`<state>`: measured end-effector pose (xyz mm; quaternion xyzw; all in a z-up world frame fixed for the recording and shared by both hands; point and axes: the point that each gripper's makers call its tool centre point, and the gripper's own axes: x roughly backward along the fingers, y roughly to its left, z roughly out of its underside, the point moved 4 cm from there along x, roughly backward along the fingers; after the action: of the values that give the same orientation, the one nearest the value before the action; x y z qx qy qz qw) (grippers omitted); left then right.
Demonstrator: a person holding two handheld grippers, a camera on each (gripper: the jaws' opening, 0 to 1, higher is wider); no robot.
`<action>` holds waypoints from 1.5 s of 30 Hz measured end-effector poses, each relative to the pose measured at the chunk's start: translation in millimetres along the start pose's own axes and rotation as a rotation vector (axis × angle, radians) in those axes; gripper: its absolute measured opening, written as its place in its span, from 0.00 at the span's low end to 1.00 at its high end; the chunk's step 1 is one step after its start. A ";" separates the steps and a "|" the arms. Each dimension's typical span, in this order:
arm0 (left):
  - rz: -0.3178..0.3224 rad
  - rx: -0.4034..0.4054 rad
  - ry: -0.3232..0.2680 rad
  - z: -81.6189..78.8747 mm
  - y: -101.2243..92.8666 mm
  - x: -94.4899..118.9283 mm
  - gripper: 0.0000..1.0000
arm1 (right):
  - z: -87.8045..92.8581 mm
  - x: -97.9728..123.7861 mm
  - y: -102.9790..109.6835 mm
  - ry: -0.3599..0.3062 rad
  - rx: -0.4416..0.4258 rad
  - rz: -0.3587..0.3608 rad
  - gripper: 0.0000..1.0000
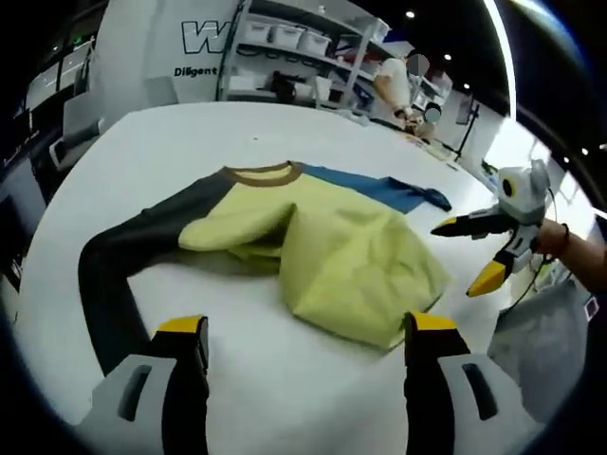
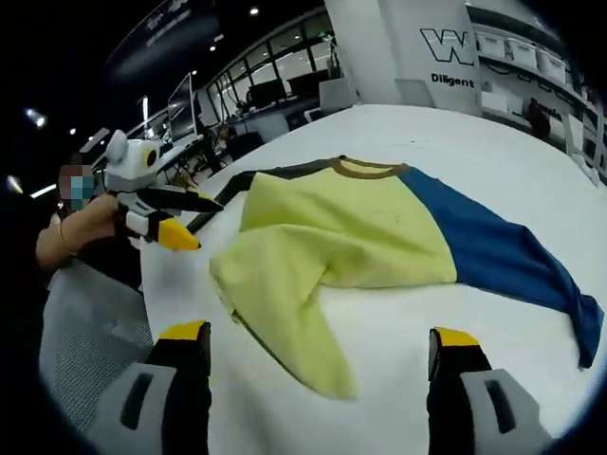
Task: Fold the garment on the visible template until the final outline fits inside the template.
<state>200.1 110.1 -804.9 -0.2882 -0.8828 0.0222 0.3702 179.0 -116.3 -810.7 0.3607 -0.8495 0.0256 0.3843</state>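
Note:
A long-sleeved shirt (image 1: 351, 246) lies on the white table (image 1: 142, 142), with a yellow-green body, brown collar (image 1: 263, 172), black sleeve (image 1: 114, 265) and blue sleeve (image 1: 379, 187). Its lower body is rumpled and folded over itself. My left gripper (image 1: 305, 327) is open just above the table, short of the shirt's near edge. A hand holds my right gripper (image 1: 460, 256) open in the air beside the shirt. In the right gripper view the shirt (image 2: 341, 227) spreads ahead with the blue sleeve (image 2: 503, 256) trailing right. My right gripper (image 2: 320, 334) is open and empty there, and the left gripper (image 2: 204, 223) hovers open at the left.
Shelves with white bins (image 1: 285, 38) and a white wall with dark lettering (image 2: 450, 47) stand behind the table. The table's edge (image 2: 171, 284) curves close to a person's grey clothing (image 2: 85, 351). Another person (image 1: 394, 85) is at a far bench.

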 end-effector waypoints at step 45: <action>0.049 0.128 0.181 37.4 -63.3 -22.8 0.13 | 22.5 -5.7 25.2 0.116 0.178 -0.025 0.00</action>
<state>156.7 52.0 -830.7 -0.2862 -0.8353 0.0615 0.4653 151.3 -101.6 -824.4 0.4019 -0.8155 0.1169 0.3997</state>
